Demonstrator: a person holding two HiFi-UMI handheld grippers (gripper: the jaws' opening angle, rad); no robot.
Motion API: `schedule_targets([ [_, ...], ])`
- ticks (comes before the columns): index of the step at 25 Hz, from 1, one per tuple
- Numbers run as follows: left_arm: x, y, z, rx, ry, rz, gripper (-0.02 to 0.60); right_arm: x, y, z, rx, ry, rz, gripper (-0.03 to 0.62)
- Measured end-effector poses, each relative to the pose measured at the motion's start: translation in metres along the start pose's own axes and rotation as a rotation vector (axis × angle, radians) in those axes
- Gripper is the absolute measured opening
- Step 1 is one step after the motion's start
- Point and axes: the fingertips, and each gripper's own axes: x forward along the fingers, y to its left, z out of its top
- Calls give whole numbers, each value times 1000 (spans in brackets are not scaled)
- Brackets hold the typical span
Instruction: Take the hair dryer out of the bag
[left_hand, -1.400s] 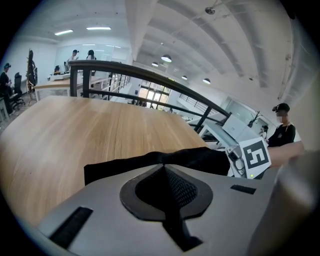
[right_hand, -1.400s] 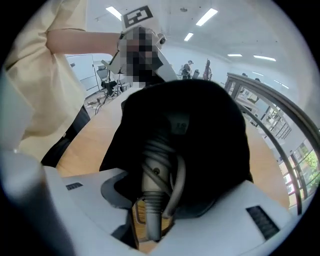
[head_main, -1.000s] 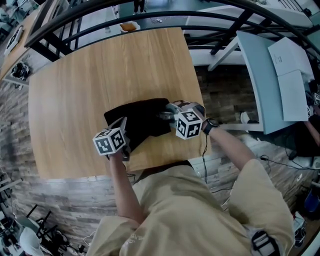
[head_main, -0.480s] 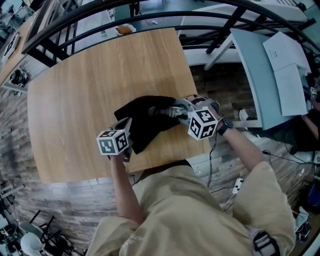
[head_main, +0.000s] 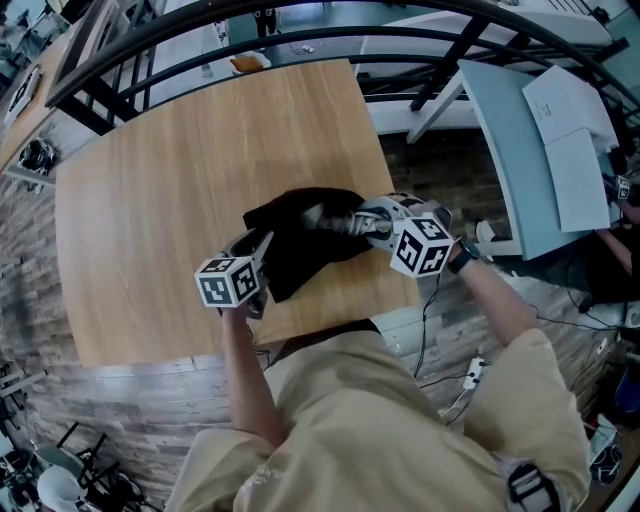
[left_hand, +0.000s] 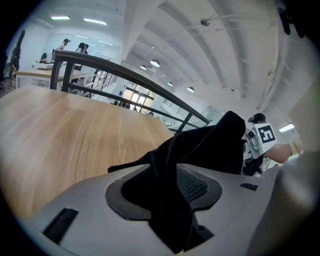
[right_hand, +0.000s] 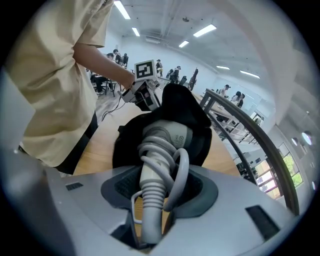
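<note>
A black cloth bag (head_main: 296, 250) lies on the wooden table (head_main: 180, 160), with its mouth lifted toward the right. My right gripper (head_main: 372, 222) is shut on the handle of the white hair dryer (head_main: 338, 217), whose cord is coiled round it. The dryer's (right_hand: 162, 137) head still sits inside the bag's (right_hand: 186, 107) mouth. My left gripper (head_main: 262, 246) is at the bag's near left corner. Its jaws have just been opening, and a fold of the bag (left_hand: 200, 145) still hangs loosely between them in the left gripper (left_hand: 165, 197) view.
The table's front edge (head_main: 300, 335) runs just below both grippers. A dark railing (head_main: 300, 40) arcs behind the table. A grey desk with papers (head_main: 545, 150) stands at the right, and a cable (head_main: 470, 370) lies on the floor beside me.
My right gripper has drawn the hair dryer to the right and upward, dragging the bag along. The left gripper has shifted slightly right, and its jaws have parted round the cloth.
</note>
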Motion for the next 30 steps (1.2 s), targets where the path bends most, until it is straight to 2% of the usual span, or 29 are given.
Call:
schedule_targets([
  [1,-2,1,-1,-3,-3,-19,196,0,-1,0,7,-2,-4,176],
  [3,-7,9,-6,-19,-5,-30,233,2,-1,-1,6,1,-4,176],
  [5,-12,26,-16,-63,0,4,242,4,2,-3,1,8,3,176],
  [9,-13,65,-48,-154,53,124,262,8,9,-5,1,16,15,176],
  [11,-5,68,-65,-154,109,130,262,9,11,-6,12,18,16,176],
  [13,6,68,-79,-122,168,140,262,8,12,-7,22,19,19,176],
  [17,25,71,-93,-14,244,215,244,10,13,-9,26,16,17,176],
  [20,25,81,-93,46,236,322,155,12,12,-8,29,12,4,176],
  [22,21,86,-95,46,221,357,86,12,12,-7,36,3,1,176],
  [24,19,89,-93,28,204,353,44,12,10,-4,40,-5,-1,176],
  [28,3,97,-78,-24,121,350,26,14,7,3,33,-21,-8,176],
  [30,-8,104,-73,-26,105,359,25,14,6,9,29,-42,-14,176],
])
